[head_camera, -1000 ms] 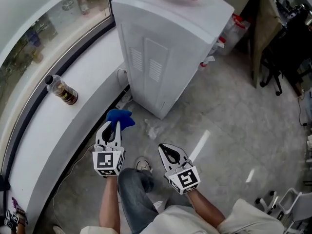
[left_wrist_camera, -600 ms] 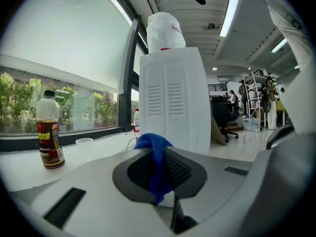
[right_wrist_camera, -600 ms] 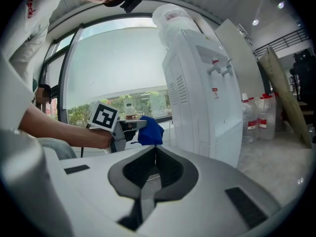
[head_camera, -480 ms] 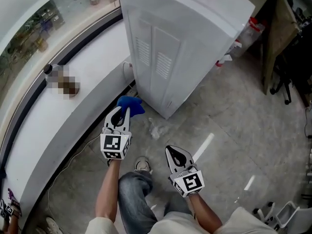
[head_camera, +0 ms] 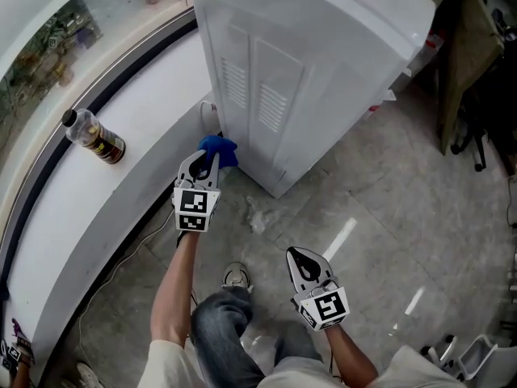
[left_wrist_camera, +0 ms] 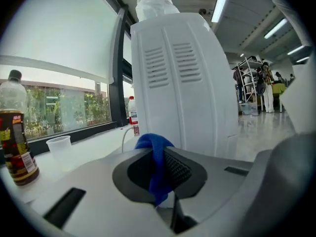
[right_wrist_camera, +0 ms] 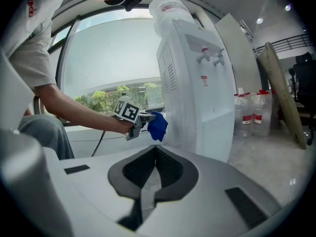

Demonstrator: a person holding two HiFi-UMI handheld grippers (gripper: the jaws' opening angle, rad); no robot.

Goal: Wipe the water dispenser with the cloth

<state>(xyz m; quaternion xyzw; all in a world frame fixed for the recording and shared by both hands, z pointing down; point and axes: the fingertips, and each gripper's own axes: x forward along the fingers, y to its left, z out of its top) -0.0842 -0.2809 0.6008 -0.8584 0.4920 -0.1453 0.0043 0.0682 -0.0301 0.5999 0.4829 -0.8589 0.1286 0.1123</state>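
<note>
Clamped shut on the blue cloth (head_camera: 220,149) with the left tool (head_camera: 208,163), the wad bunched ahead of the tips; brought low to the near corner of the water dispenser (head_camera: 307,55), just beside its louvred side panel; cannot tell whether touching yet; nothing in the right tool (head_camera: 300,257), pinched together and held back over the floor. Judged as the very start of the wipe: press the wad flat onto the panel before stroking; work upward in long overlapping passes; go lightly across the louvres to avoid snagging; grip firmly, given the thin fold between the jaws; steer clear of the bottle (head_camera: 93,138) standing on the window ledge (head_camera: 121,192) to the left.
</note>
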